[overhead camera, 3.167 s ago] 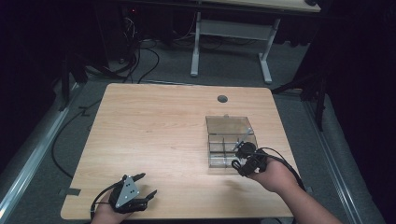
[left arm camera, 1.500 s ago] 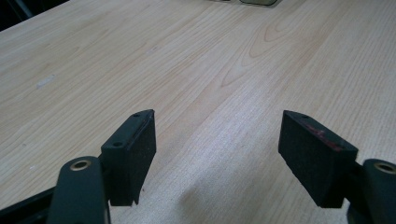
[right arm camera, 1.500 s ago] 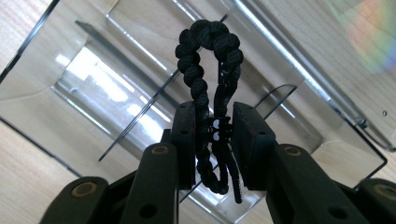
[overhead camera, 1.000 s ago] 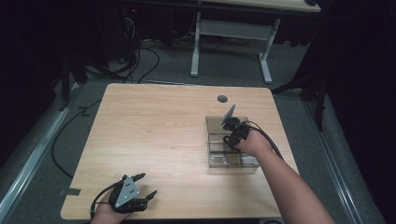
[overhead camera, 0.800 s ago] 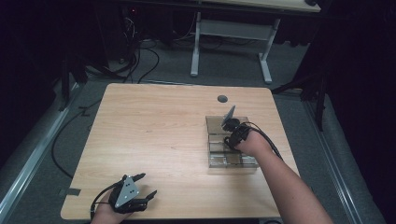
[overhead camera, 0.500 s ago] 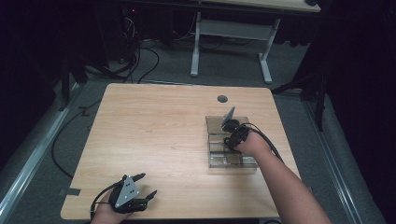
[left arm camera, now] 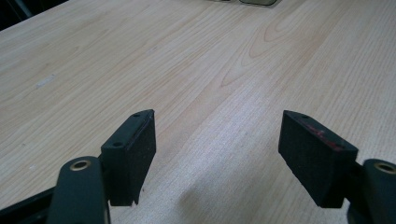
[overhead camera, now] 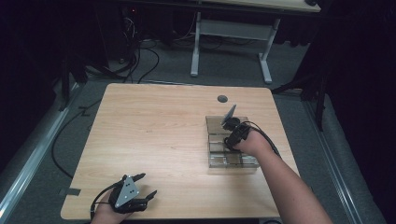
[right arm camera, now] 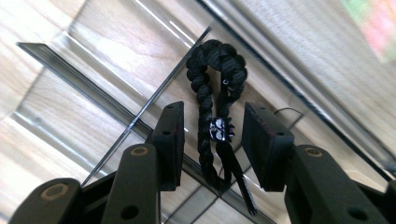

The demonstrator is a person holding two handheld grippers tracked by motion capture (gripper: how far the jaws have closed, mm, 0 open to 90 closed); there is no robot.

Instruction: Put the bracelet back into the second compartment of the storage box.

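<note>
Right gripper (overhead camera: 232,122) moved—over tray (overhead camera: 215,158).

Both grippers are all black, each with 2 blocky jaws on arms with brass-coloured rivets at the pivots. The left gripper (overhead camera: 132,193) has a grey 3-cornered plate on top and a red smear on one jaw pad. The right gripper (overhead camera: 232,127) trails a black cable. Forearms look bare, no sleeves.
</note>
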